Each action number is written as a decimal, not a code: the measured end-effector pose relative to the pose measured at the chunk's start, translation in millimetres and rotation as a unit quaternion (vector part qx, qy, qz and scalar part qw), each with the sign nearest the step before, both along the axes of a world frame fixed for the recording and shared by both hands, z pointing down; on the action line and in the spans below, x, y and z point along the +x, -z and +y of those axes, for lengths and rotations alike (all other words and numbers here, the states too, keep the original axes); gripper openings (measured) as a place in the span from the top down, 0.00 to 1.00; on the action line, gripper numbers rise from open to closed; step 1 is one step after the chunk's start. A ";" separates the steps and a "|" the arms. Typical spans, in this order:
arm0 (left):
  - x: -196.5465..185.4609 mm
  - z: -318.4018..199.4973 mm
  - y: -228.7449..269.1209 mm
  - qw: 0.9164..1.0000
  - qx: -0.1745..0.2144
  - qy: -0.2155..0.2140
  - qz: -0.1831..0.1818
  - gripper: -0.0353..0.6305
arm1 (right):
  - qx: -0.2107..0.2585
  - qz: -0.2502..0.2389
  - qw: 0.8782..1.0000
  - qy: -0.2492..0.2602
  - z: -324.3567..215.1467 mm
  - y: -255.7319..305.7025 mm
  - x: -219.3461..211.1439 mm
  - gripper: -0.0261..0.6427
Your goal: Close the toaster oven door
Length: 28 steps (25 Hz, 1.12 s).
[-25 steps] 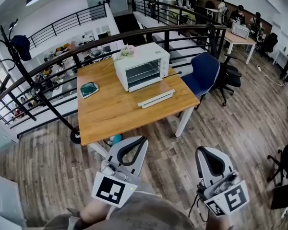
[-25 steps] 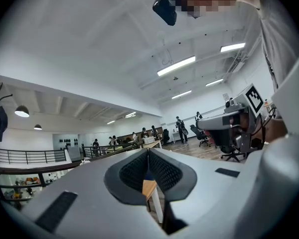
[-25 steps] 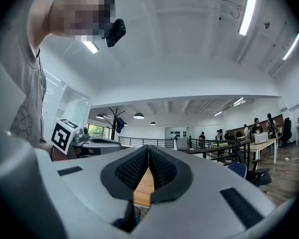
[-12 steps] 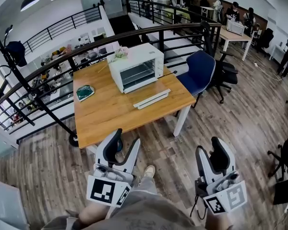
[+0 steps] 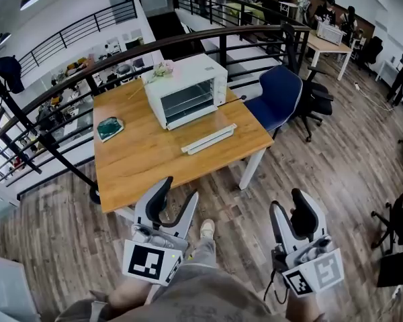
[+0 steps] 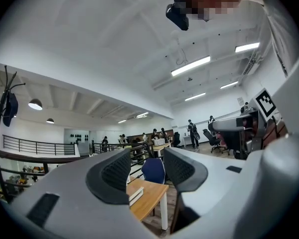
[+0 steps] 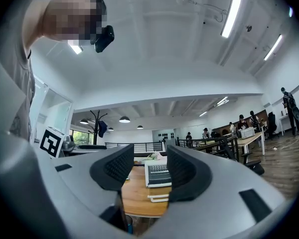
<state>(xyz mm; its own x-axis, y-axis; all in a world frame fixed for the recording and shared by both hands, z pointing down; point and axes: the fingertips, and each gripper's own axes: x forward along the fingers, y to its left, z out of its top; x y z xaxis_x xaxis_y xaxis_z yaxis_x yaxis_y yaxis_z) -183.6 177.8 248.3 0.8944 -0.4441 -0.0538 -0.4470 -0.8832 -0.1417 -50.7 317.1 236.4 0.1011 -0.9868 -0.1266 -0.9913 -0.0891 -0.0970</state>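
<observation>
In the head view, the left tongs and right tongs hung low over the floor, well short of the tabletop. A second before, both had been pressed together; now both were spread, the left pair opening a little further, and a shoe had stepped in between them. I judged this as readying for the task, which had not yet begun. The toaster oven stood at the tabletop's far side, its door apparently folded down flat.

The left gripper view showed nothing between the spread pads, only a tabletop corner and a blue chair beyond; the oven was hidden there.

The right gripper view alone faced the oven's open front, framed far off between empty, parted pads.
</observation>
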 end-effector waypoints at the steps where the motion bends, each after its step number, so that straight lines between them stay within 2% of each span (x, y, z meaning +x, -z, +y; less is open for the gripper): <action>1: 5.4 -8.7 -2.7 1.000 -0.005 0.001 -0.002 0.62 | -0.004 0.001 1.000 0.000 -8.2 -1.7 5.2 0.65; 8: 45.5 -75.1 -14.0 1.000 -0.015 -0.001 -0.008 0.62 | -0.032 0.006 0.999 0.005 -82.0 -14.3 44.7 0.65; 13: 75.6 -132.6 -16.7 0.999 -0.050 0.004 -0.008 0.62 | -0.048 0.001 0.999 0.009 -145.2 -15.9 76.5 0.65; 16: 89.2 -171.5 -18.1 0.999 -0.042 0.008 -0.014 0.62 | -0.055 0.003 0.998 0.011 -184.0 -14.0 93.9 0.65; 21: 110.8 -226.1 -25.1 0.998 -0.050 0.014 -0.024 0.62 | -0.067 0.004 0.998 0.013 -242.0 -14.6 116.7 0.65; 28: 135.6 -283.4 -32.0 0.998 -0.041 0.017 -0.042 0.62 | -0.073 -0.001 0.997 0.022 -305.6 -19.6 142.6 0.65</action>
<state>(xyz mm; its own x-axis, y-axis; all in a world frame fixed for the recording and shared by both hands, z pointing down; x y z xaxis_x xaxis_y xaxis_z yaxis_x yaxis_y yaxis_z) -48.0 -105.7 280.3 0.8786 -0.4739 0.0585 -0.4663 -0.8780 -0.1082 91.8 11.4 256.0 0.0575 -0.9982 0.0185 -0.9944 -0.0589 -0.0872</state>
